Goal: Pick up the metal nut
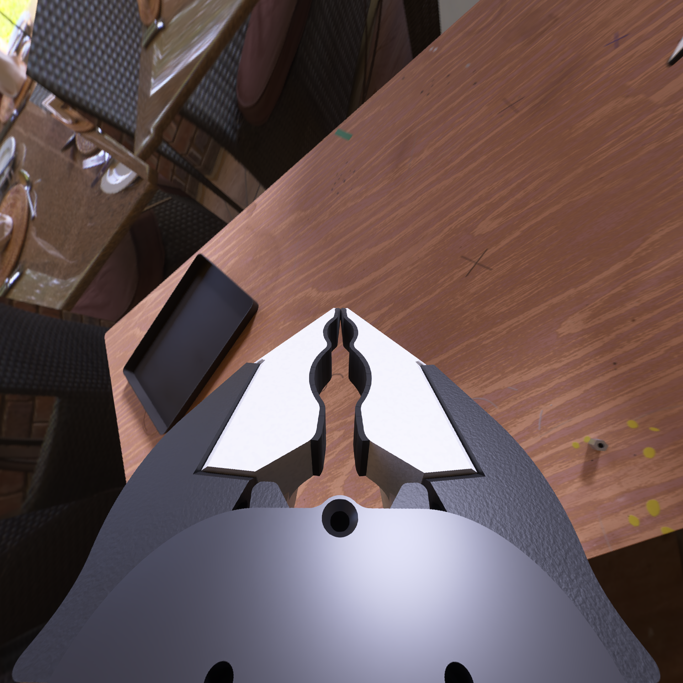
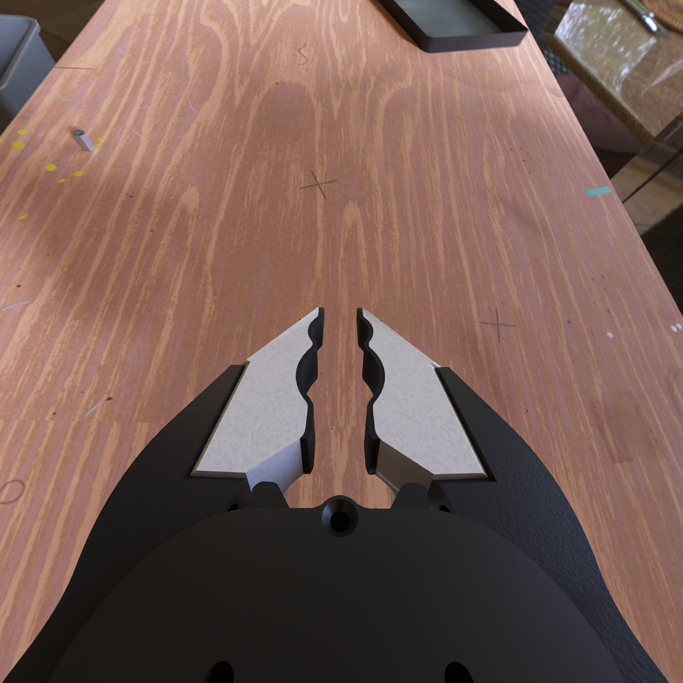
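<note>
The metal nut (image 1: 597, 444) is a small long hexagonal piece lying on its side on the wooden table (image 1: 480, 221), among yellow paint spots, well to the right of my left gripper (image 1: 340, 309). My left gripper is shut and empty, its tips touching above the table. In the right wrist view the nut (image 2: 84, 140) lies far off at the upper left. My right gripper (image 2: 340, 310) is open with a narrow gap and empty, above the table's (image 2: 369, 148) middle.
A black shallow tray (image 1: 188, 343) sits near the table's corner, left of my left gripper; it also shows at the top of the right wrist view (image 2: 458, 26). A grey bin (image 2: 18, 55) stands beyond the left table edge. Chairs and other tables lie beyond.
</note>
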